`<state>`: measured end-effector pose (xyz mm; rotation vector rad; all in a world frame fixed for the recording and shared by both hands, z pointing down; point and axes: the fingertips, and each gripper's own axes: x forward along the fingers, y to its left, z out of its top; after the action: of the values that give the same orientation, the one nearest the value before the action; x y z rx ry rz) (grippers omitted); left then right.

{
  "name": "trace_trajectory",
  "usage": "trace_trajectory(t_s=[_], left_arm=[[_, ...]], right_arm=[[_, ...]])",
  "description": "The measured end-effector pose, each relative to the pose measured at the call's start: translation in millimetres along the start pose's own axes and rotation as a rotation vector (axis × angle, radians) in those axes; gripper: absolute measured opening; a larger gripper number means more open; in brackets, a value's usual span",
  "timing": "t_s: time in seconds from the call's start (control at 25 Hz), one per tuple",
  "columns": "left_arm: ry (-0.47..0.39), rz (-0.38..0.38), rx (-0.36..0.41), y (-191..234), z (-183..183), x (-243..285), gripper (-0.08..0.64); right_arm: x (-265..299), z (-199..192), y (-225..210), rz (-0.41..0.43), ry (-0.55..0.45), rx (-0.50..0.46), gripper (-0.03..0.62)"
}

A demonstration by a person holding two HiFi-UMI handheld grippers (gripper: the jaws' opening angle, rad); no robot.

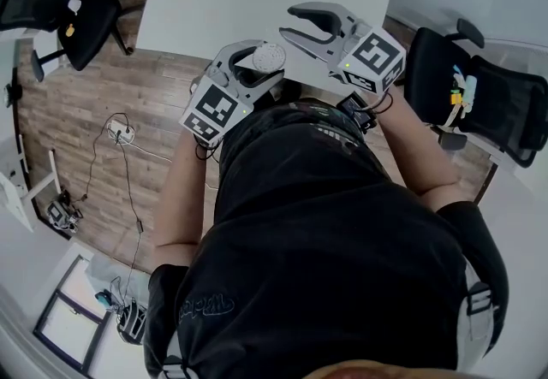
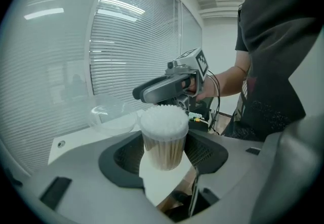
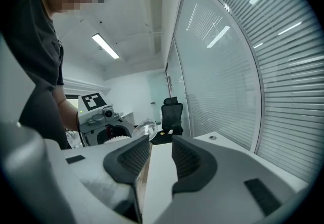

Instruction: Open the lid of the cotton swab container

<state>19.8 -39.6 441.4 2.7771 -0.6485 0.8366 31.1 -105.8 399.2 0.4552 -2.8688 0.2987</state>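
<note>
White cotton tips, packed into a fluffy dome, are seen filling the clear cylindrical cotton swab container (image 2: 162, 134). It is clamped upright between the dark, ribbed pads of the left tongs (image 2: 164, 153), at the near edge of the smooth white worktop (image 2: 83, 138). Its transparent, rounded lid (image 2: 107, 113) is already off and is laid on the worktop just beyond, while the right tongs (image 3: 161, 160) are left slack, with a narrow gap kept between their ribbed pads and nothing gripped in it.
</note>
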Motion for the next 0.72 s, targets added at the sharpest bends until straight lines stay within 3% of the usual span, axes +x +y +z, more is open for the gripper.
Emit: trace_trajectory(t_s=[0.24, 0.72], left_arm=[[-0.015, 0.139, -0.034, 13.0, -4.9, -2.3, 0.258], [-0.066, 0.258, -0.149, 16.9, -23.3, -11.6, 0.258]], right_arm=[[-12.6, -18.9, 3.4, -0.1, -0.025, 0.004, 0.057], [-18.0, -49.9, 22.9, -0.117, 0.013, 0.014, 0.025]])
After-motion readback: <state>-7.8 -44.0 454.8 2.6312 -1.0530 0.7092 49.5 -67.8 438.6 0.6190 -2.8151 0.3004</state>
